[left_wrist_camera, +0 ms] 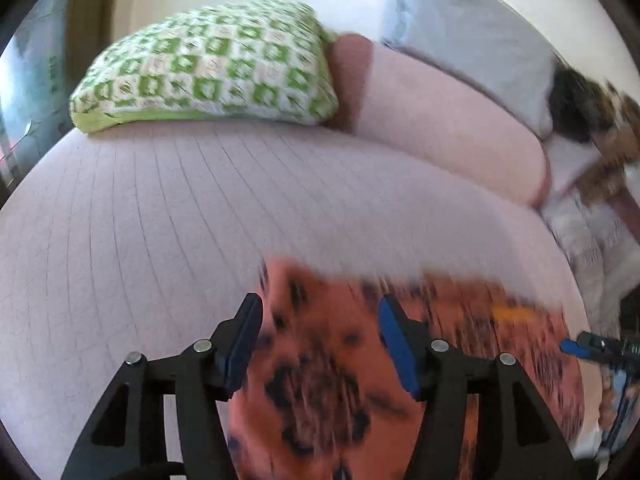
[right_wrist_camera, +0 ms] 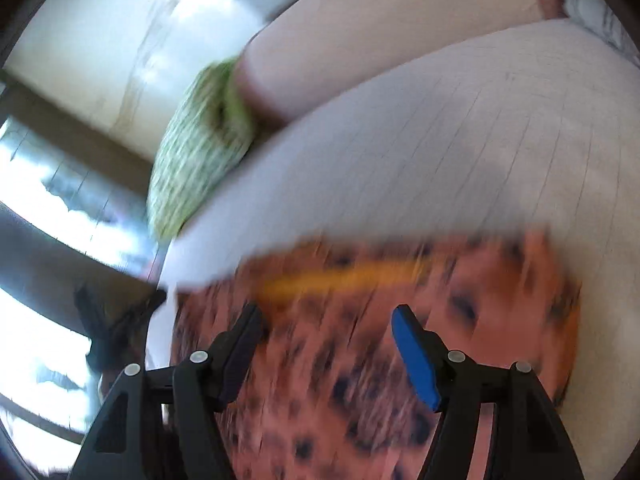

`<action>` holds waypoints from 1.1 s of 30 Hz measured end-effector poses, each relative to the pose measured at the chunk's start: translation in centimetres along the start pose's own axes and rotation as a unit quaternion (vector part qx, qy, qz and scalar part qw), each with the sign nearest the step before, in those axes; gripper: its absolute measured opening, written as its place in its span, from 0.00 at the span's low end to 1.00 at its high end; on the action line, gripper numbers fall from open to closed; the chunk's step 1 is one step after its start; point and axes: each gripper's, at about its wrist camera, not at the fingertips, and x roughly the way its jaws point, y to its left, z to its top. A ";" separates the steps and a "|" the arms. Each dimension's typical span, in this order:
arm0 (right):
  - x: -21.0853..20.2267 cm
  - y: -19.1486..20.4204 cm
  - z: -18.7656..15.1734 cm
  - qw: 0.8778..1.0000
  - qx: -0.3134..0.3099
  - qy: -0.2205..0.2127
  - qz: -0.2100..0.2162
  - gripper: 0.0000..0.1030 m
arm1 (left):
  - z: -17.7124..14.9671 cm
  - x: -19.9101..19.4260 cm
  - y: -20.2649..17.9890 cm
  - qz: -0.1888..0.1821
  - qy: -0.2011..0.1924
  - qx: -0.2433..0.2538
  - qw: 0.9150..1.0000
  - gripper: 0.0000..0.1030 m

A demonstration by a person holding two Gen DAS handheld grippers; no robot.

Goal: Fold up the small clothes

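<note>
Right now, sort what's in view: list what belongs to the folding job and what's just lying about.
Job:
orange spotted garment
left gripper, open
right gripper, open
pink bed sheet, the work surface

Lying about:
green patterned pillow
pink bolster
grey pillow

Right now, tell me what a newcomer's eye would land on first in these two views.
The orange garment with dark spots grabs attention first, spread on the pale lined bed cover directly under both open grippers, left and right. Next comes the green-and-white patterned pillow at the far edge of the bed, beside a pink bolster.
</note>
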 end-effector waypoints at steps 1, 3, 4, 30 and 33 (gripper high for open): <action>0.1 0.3 -1.2 1.000 -0.002 0.017 0.007 0.68 | -1.0 -0.7 -0.7 -0.021 0.015 0.018 1.000 0.60; 0.1 0.6 -3.3 0.999 0.004 0.034 0.035 0.68 | -3.3 -1.2 -2.4 -0.032 0.024 0.062 0.997 0.65; 0.4 0.7 -3.9 0.998 -0.003 0.048 0.046 0.69 | -4.2 -0.9 -3.2 -0.008 0.023 0.092 0.995 0.66; -1.6 -4.9 1.7 0.959 -0.046 -0.041 -0.275 0.06 | -3.4 -0.8 1.1 0.070 -0.001 0.028 0.997 0.67; -1.1 -8.6 1.3 0.951 -0.002 -0.027 -0.307 0.07 | -3.6 0.2 0.5 0.070 0.018 0.040 0.997 0.68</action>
